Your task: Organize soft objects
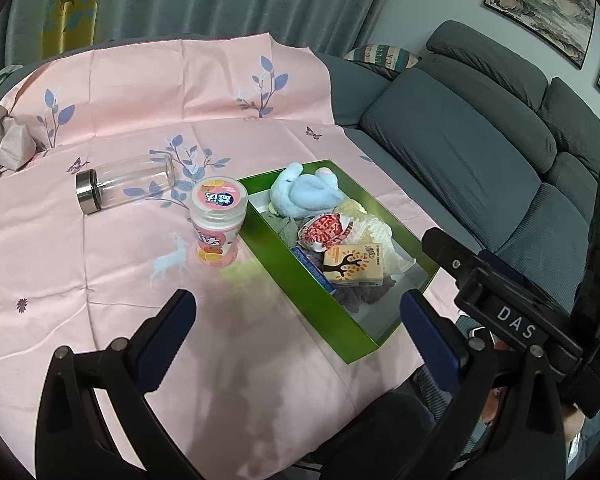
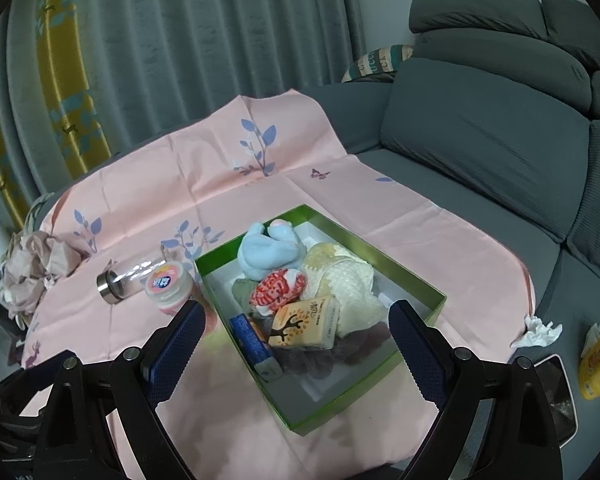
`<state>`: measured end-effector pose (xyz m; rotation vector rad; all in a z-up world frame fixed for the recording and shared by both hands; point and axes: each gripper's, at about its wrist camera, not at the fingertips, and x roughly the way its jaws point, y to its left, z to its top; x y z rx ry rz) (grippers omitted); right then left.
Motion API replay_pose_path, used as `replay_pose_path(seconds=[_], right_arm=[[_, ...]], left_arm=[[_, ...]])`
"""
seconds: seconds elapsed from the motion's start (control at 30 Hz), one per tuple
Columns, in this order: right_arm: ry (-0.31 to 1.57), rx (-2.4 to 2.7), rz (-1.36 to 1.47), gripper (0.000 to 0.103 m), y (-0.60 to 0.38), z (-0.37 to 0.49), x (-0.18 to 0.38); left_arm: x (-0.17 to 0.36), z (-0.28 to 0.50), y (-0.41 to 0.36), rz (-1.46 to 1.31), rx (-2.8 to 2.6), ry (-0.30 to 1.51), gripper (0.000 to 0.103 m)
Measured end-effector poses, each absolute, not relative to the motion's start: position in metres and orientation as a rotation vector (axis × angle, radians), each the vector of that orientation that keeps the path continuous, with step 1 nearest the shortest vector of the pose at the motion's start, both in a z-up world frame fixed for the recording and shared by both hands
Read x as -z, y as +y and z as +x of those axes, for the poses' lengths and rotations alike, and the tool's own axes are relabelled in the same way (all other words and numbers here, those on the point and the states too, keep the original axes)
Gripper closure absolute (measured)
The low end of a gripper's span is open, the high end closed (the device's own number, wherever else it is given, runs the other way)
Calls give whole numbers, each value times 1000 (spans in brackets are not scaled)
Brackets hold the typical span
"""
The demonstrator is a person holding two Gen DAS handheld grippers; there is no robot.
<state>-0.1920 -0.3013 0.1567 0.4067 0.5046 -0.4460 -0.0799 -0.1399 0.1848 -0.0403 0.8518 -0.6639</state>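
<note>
Soft things packed in my green box (image 2: 342,384), centre frame; both my tongs released.

A blue plush toy (image 2: 266,254), a red-and-white bundle (image 2: 278,288), a cream knit (image 2: 352,284) and an orange tissue pack (image 2: 304,324) lie inside the box on the pink cloth (image 2: 228,168). Left of it stand a pink-lidded jar (image 1: 219,222) and a toppled glass bottle (image 1: 128,182). My left tongs (image 1: 298,312) and right tongs (image 2: 296,328) gape wide, holding nothing.

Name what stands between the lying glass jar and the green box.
The pink-lidded candy tub stands upright on the pink cloth between the glass jar and the green box; the left wrist view shows it clearest.
</note>
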Motion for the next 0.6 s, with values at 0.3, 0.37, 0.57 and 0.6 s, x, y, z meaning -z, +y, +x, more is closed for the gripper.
replay_pose_path(seconds=[0.3,0.37,0.57,0.6], right_arm=[[497,469,409,10,-302,-201,-161],[495,475,405,10,-302,-202,-161],[487,485,371,10,-297,-204,-166],[487,485,368,10,-296,-204,-167]], left_arm=[[-188,-83,-139,-40,671,845,1],[-189,-83,-138,-43,678,843,1],[-189,-85,-137,-41,693,844,1],[-190,-85,-137,-40,694,843,1]])
